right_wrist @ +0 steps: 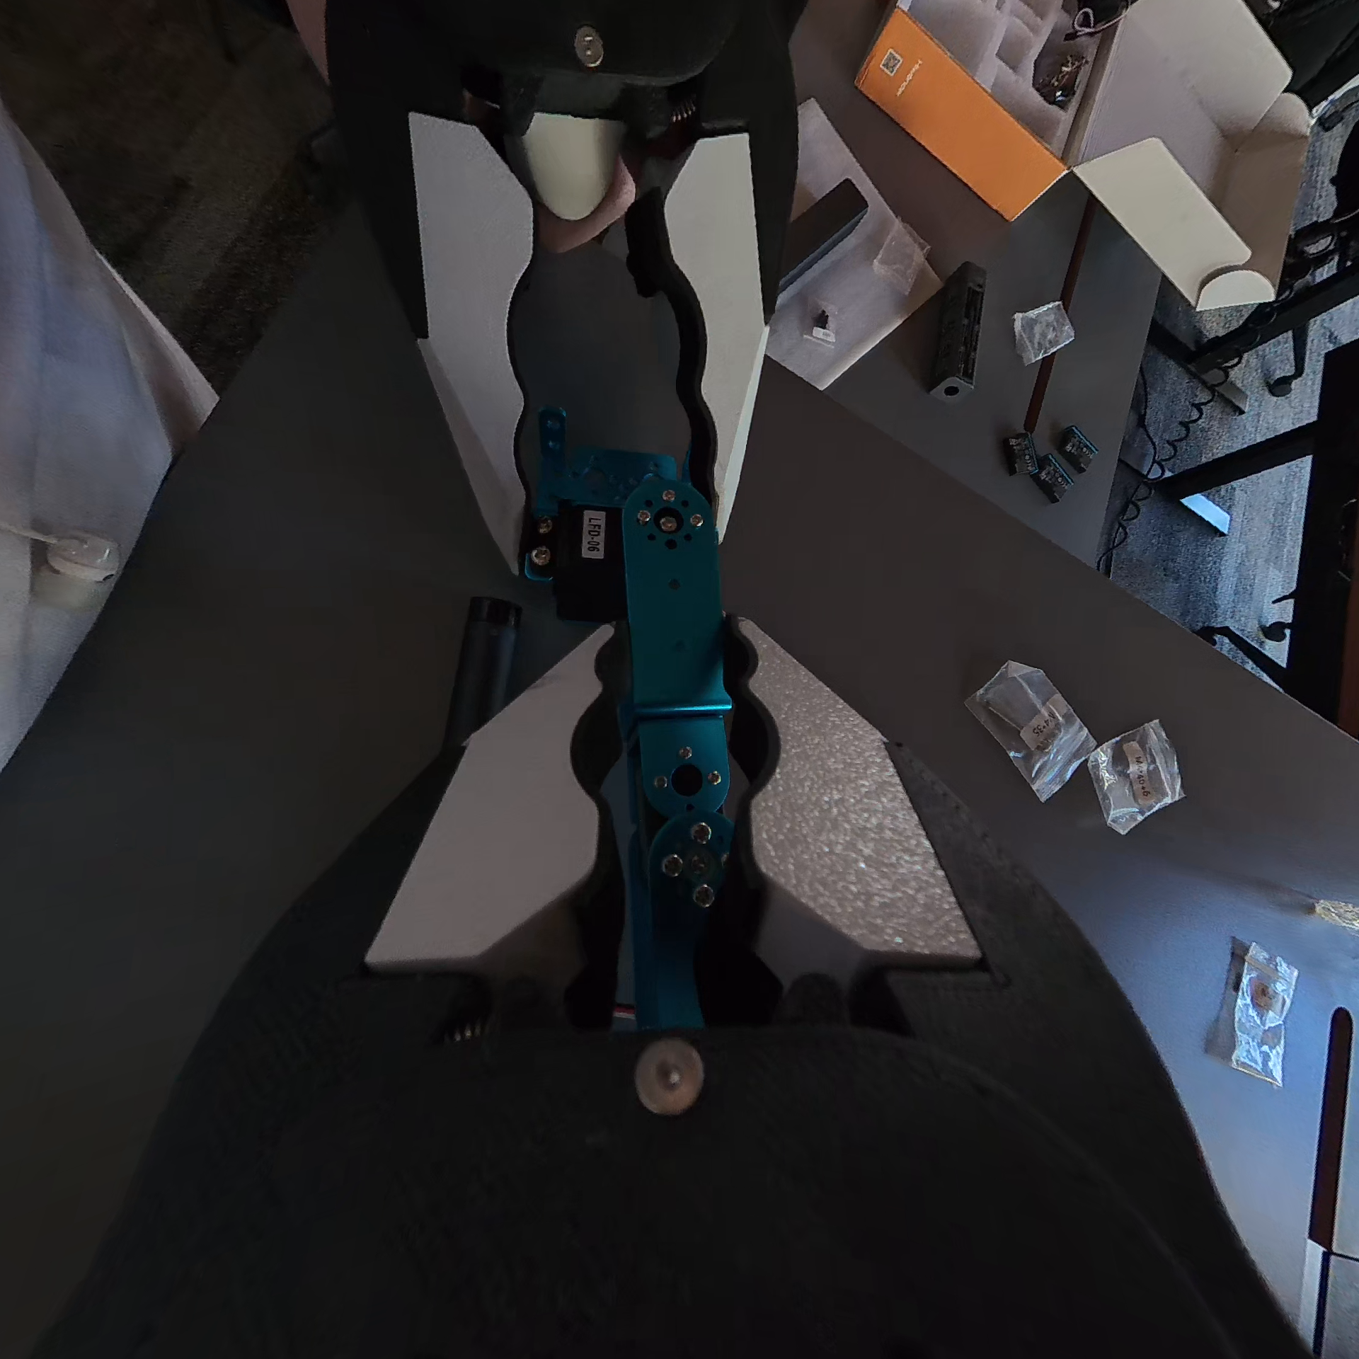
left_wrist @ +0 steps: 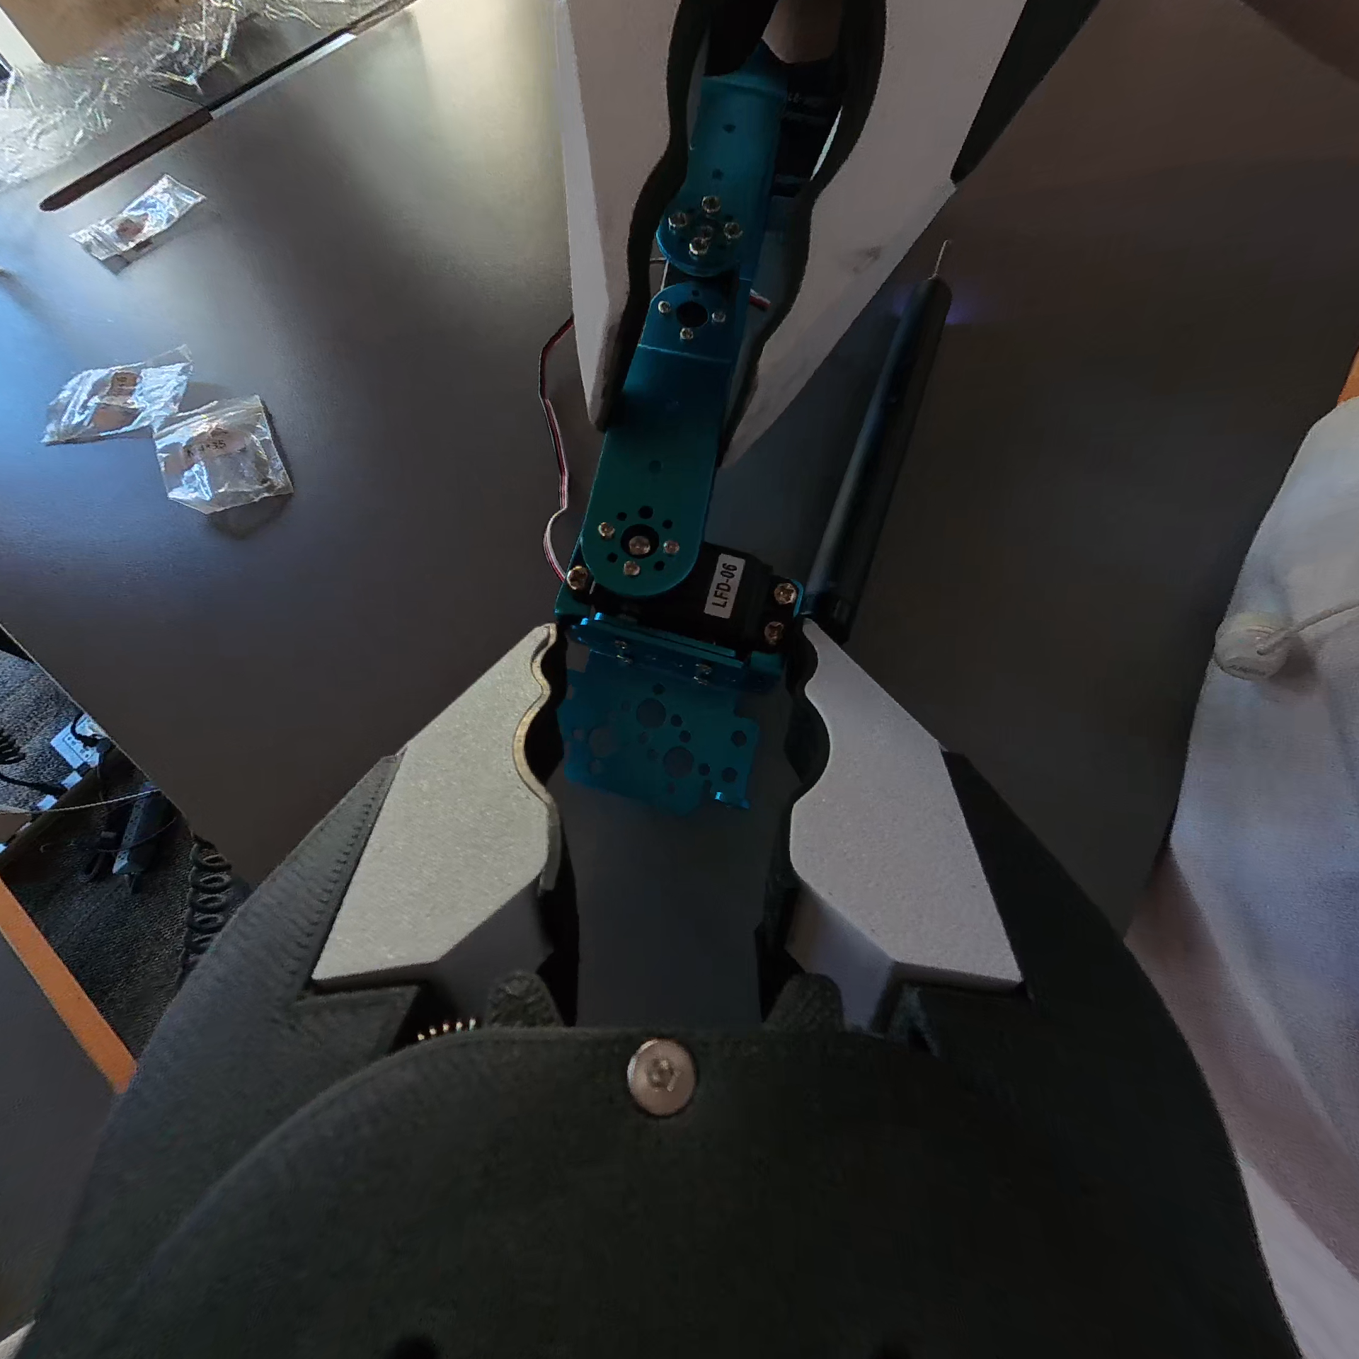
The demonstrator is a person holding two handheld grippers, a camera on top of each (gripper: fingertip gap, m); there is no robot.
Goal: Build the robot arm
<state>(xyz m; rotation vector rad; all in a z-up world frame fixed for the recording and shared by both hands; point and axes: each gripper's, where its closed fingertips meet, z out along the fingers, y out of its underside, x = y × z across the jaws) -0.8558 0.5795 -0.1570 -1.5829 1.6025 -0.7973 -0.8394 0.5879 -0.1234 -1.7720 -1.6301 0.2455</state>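
Observation:
A blue metal bracket arm (left_wrist: 662, 412) with a black servo (left_wrist: 706, 588) at one end is held over the grey table (left_wrist: 331, 662) by both grippers, which face each other. My left gripper (left_wrist: 676, 647) is shut on the servo end, its fingers flanking the perforated blue base plate (left_wrist: 654, 743). My right gripper (right_wrist: 673, 632) is shut on the other end of the blue arm (right_wrist: 676, 662). The right gripper (left_wrist: 673, 434) enters the left wrist view from the top, and the left gripper (right_wrist: 618, 548) enters the right wrist view from the top. A red and white wire (left_wrist: 551, 441) hangs beside the arm.
A black screwdriver (left_wrist: 882, 456) lies on the table beside the assembly. Small plastic bags of parts (left_wrist: 220, 456) (right_wrist: 1029, 728) lie to one side. An open orange and white box (right_wrist: 971, 125), a black block (right_wrist: 960, 331) and small modules (right_wrist: 1051, 459) stand farther off. A person's white garment (left_wrist: 1250, 735) is close by. The grippers' ends are close to 4 cm from one another.

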